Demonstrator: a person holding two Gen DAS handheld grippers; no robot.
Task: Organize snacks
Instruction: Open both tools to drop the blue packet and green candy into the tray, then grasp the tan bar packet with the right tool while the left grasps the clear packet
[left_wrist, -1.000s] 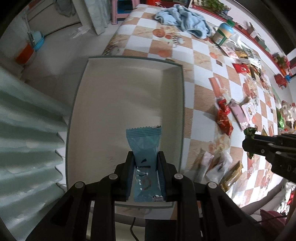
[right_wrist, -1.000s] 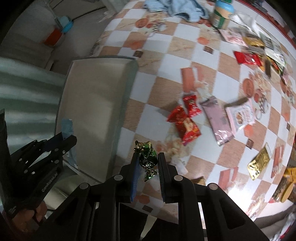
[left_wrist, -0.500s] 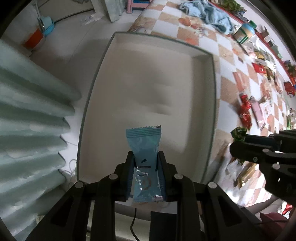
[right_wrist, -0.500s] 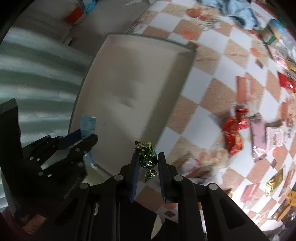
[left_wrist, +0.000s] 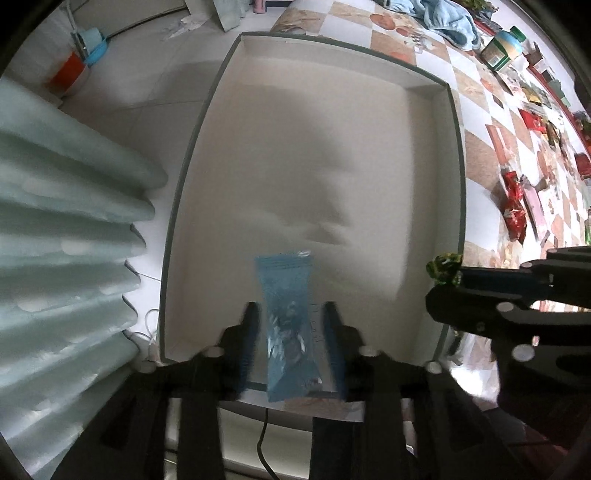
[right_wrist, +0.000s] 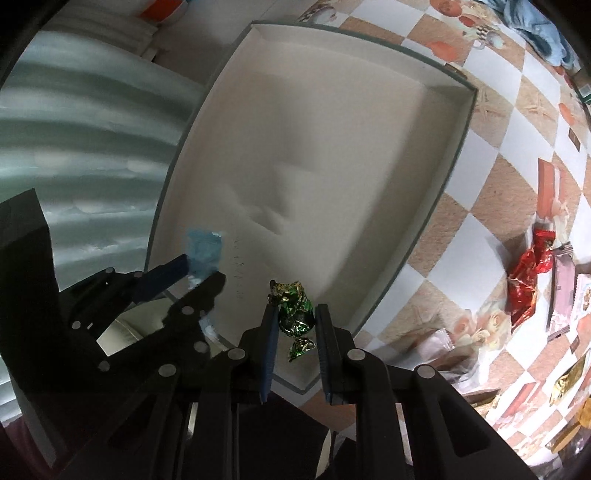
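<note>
My left gripper (left_wrist: 290, 314) is over the near end of the shallow white box (left_wrist: 457, 155). Its jaws stand apart and the blue snack packet (left_wrist: 288, 325) between them is blurred and loose. My right gripper (right_wrist: 295, 314) is shut on a green foil candy (right_wrist: 293, 312) above the box's near right rim (right_wrist: 458, 147). The right gripper and its candy (left_wrist: 445, 267) show at the right of the left wrist view. The left gripper (right_wrist: 192, 273) with the blue packet (right_wrist: 203, 251) shows at the left of the right wrist view.
The box sits at the left edge of a checkered tablecloth (right_wrist: 491, 177). Several snack packets, among them red ones (right_wrist: 528, 273), lie on the cloth to the right. A pale green curtain (left_wrist: 55, 258) hangs left. A blue cloth (left_wrist: 443, 18) and a jar (left_wrist: 504, 48) are far back.
Both grippers moved further over the box. My left gripper's jaws have opened wider and the blue packet has come loose between them. The right gripper still holds the green candy.
</note>
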